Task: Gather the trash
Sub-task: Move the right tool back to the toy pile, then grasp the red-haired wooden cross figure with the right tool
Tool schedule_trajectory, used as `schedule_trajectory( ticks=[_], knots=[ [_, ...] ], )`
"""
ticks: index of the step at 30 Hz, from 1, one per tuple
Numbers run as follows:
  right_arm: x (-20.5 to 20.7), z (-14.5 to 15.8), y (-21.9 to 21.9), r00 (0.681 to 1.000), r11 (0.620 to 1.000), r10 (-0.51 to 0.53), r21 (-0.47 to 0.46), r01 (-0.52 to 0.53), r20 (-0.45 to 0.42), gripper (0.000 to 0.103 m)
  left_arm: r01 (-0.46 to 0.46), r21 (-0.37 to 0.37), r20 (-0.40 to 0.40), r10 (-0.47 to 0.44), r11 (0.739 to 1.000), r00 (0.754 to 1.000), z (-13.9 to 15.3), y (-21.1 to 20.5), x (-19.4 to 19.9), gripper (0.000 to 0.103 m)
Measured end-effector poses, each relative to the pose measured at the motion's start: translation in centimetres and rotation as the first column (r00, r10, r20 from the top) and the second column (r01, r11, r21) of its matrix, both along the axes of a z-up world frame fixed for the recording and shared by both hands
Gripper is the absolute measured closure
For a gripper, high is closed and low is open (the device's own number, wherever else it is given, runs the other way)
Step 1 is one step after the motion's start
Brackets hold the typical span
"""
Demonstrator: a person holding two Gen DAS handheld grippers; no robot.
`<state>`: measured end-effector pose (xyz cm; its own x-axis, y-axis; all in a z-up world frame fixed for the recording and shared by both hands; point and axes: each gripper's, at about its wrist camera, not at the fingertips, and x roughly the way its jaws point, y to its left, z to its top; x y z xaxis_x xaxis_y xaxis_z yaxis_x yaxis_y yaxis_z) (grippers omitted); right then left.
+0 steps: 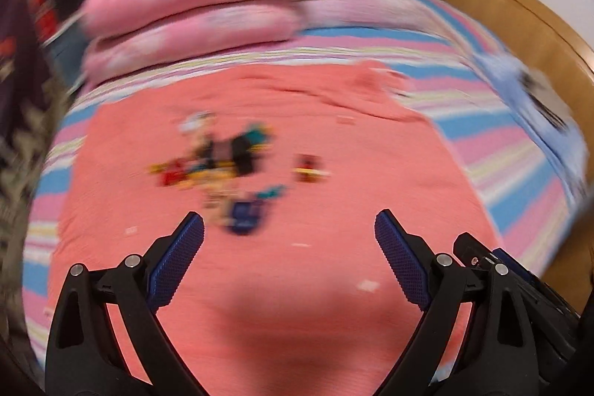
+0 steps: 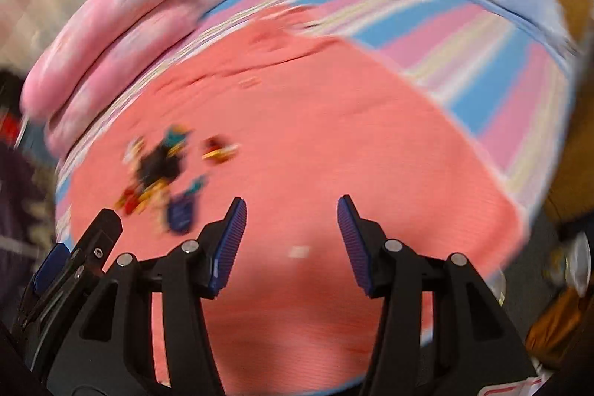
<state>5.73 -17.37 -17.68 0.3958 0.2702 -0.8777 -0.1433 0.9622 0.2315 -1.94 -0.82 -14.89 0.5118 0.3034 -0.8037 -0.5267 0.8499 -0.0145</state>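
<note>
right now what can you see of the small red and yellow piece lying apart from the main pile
The red and yellow piece is small, blurred litter, likely a wrapper, lying flat on the salmon-pink cloth, just right of the main pile with a gap between them. Nothing touches it but the cloth; neither gripper is near.

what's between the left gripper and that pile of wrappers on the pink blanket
Nothing visible. The left gripper is open above bare pink blanket, and the blurred pile of wrappers lies just ahead, slightly left of its fingers, with only flat fabric between them.
</note>
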Motion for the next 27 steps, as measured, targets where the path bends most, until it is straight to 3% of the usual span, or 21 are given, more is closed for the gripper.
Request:
schedule_trajectory(
  ticks=[6, 10, 16, 23, 25, 27],
  knots=[
    [0.3, -2.7, 11.1, 0.966, 0.967, 0.254, 0.014, -0.254, -0.049, 0.054, -0.246, 0.005, -0.044, 0.246, 0.969, 0.968, -2.4, 9.2, -3.2, 0.013],
    [0.0, -5.2, 16.1, 0.935, 0.939, 0.343, 0.013, -0.343, -0.090, 0.054, -0.328, 0.002, -0.083, 0.327, 0.945, 0.941, -4.8, 12.8, -4.3, 0.013],
    [0.0, -9.2, 19.3, 0.908, 0.922, 0.385, 0.019, -0.388, -0.165, 0.054, -0.382, -0.011, -0.148, 0.376, 0.924, 0.915, -8.3, 15.5, -4.8, 0.013],
    [0.9, -11.8, 21.4, 0.891, 0.910, 0.410, 0.023, -0.414, -0.193, 0.054, -0.411, -0.023, -0.185, 0.400, 0.912, 0.898, -10.8, 17.2, -4.1, 0.013],
    [1.2, -12.2, 21.9, 0.886, 0.905, 0.421, 0.027, -0.424, -0.196, 0.058, -0.415, -0.032, -0.196, 0.401, 0.909, 0.895, -11.4, 17.6, -3.7, 0.013],
    [1.5, -12.8, 22.3, 0.879, 0.902, 0.428, 0.032, -0.431, -0.211, 0.068, -0.406, -0.045, -0.204, 0.390, 0.913, 0.898, -11.9, 17.8, -3.3, 0.013]
  ],
)
